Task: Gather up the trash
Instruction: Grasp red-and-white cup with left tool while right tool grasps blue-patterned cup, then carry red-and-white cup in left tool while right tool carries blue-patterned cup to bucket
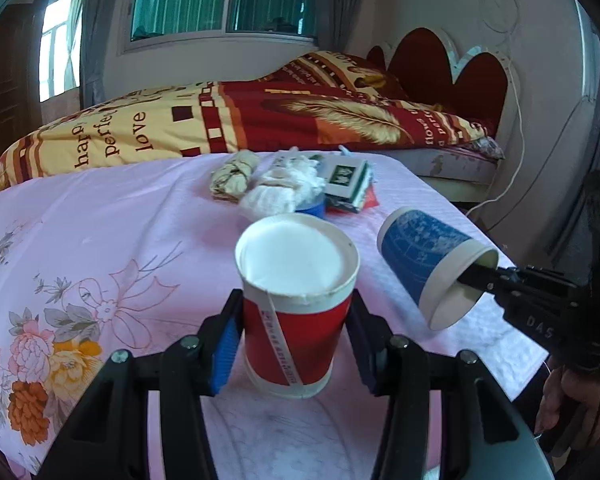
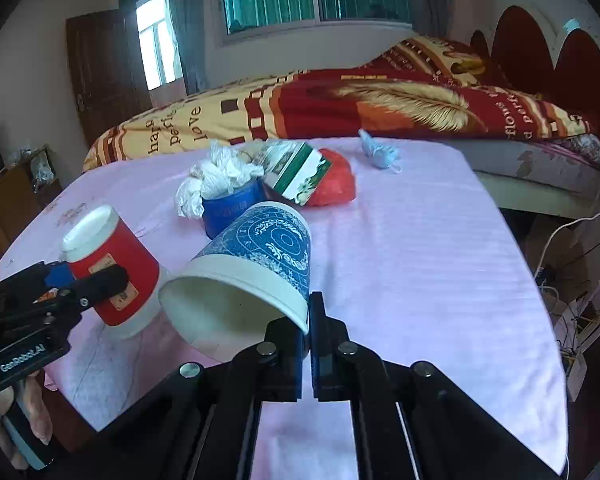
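Note:
My left gripper (image 1: 294, 340) is shut on an upside-down red paper cup (image 1: 294, 320), its pads (image 1: 224, 348) pressed on both sides; the cup rests on the pink tablecloth (image 1: 100, 220). It also shows in the right wrist view (image 2: 112, 276). My right gripper (image 2: 309, 320) is shut on the rim of a blue patterned paper cup (image 2: 260, 252), tilted on its side with the mouth toward me; it also shows in the left wrist view (image 1: 428, 256). Further back lie crumpled white tissue (image 2: 220, 176) in a small blue cup (image 2: 230, 208), a green-white box (image 2: 296, 172), a red bag (image 2: 336, 184) and a blue wad (image 2: 378, 150).
A tan crumpled bundle (image 1: 234, 176) lies behind the tissue. A bed with a red and yellow quilt (image 1: 260, 116) stands behind the table. The table's right edge (image 2: 540, 300) drops to a floor with cables and a white cord (image 2: 556, 236).

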Demonstrator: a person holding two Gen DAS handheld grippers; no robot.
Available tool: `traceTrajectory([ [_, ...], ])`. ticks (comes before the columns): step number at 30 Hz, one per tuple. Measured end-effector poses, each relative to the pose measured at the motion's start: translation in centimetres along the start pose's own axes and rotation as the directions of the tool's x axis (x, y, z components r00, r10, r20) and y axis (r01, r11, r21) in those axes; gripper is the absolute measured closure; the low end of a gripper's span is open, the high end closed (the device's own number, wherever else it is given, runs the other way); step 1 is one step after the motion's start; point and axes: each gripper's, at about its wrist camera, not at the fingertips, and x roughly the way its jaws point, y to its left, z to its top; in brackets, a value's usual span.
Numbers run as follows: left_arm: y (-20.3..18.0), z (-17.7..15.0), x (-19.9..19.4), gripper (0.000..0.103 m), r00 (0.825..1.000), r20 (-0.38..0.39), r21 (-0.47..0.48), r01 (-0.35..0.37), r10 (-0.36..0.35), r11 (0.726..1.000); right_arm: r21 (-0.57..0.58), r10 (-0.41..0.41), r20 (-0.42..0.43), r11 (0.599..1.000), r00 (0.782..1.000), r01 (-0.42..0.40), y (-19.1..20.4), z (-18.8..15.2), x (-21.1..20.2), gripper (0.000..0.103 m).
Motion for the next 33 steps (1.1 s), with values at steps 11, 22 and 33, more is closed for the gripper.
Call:
traceTrajectory([
  [11, -5.2, -0.8, -1.7, 0.052, 0.998, 0.008, 0.069, 0.067, -0.067, 0.995, 0.029, -0.05, 0.062, 0.998, 0.997, 0.048, -3.8, -2.6, -7.1, 0.1],
  [22, -11.5, -1.6, -2.6, 0.052, 0.986, -0.004, 0.147, 0.163, -0.164, 0.976, 0.102, -0.154, 0.074, 0.984, 0.985, 0.147, -9.5, -6.5, -13.5, 0.1],
  [33, -19.4, -2.6, -2.1, 0.052, 0.959, -0.051, 0.233, 0.281, -0.277, 0.931, 0.195, -0.27, 0.045, 0.947, 0.962, 0.257, -15.6, -11.0, -18.5, 0.1],
])
